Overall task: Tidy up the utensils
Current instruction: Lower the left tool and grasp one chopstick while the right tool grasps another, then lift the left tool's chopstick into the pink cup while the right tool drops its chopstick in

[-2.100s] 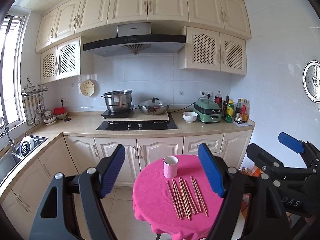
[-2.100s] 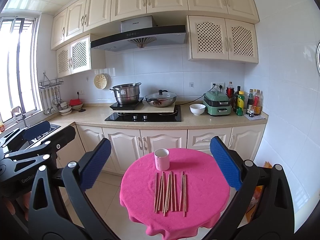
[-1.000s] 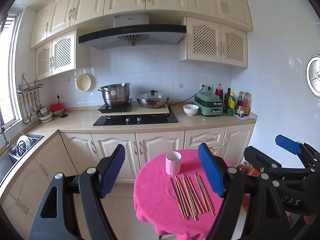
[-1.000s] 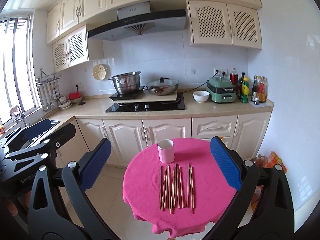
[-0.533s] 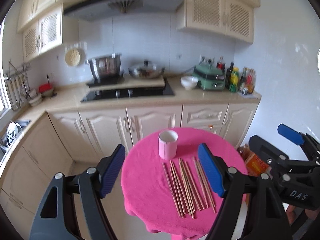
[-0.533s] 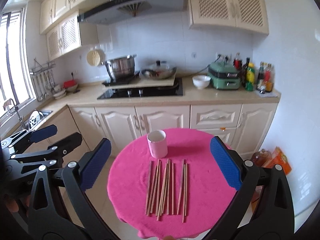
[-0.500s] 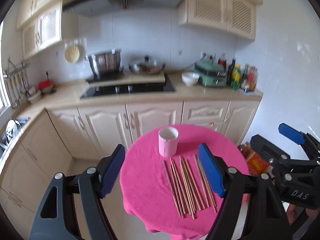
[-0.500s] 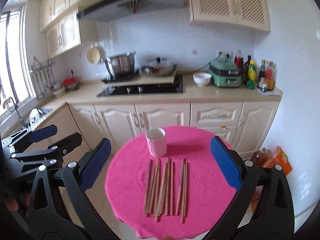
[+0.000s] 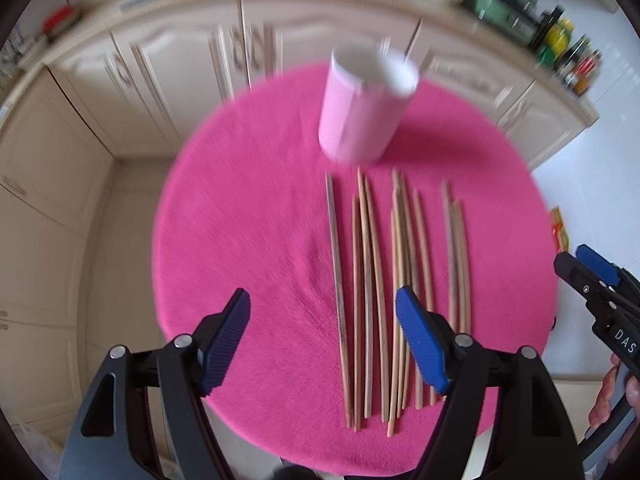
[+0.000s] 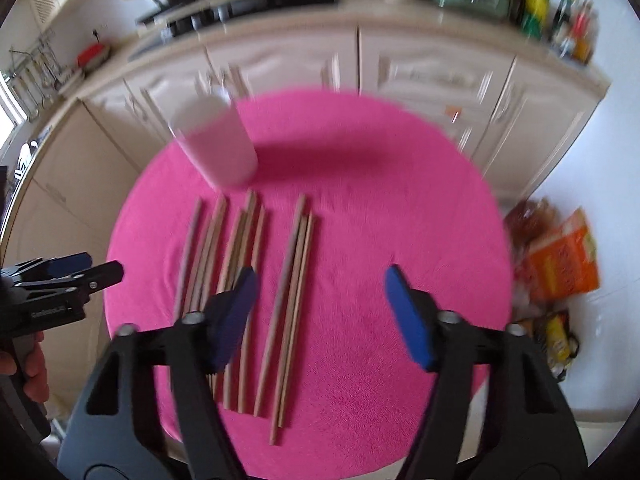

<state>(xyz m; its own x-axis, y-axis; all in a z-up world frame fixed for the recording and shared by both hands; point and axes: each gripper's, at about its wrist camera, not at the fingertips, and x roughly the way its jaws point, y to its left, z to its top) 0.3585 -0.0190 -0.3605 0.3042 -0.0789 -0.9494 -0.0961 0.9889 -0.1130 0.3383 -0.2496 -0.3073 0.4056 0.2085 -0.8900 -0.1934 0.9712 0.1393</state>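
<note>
The round table (image 9: 240,208) under its pink cloth is carrying a pale pink cup (image 9: 362,112) and, just in front, loose wooden chopsticks (image 9: 372,280) lying roughly parallel. Left gripper (image 9: 322,338) and right gripper (image 10: 320,316) are hovering wide open, fingers holding nothing. The sticks look light, stiff and prone to rolling, so pinching mid-length seems best.

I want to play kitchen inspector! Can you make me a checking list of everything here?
Surface: round table with a pink cloth.
Job's things: wooden chopsticks lying side by side on the cloth; pink cup upright behind them, nothing seen in it.
Clutter: nothing seen on the table.
Grippers: left gripper and right gripper both above the chopsticks, jaws open, holding nothing.
Cables: nothing seen.
Surroundings: cream cabinets, blurry bottles on the counter, orange packets on the floor.
</note>
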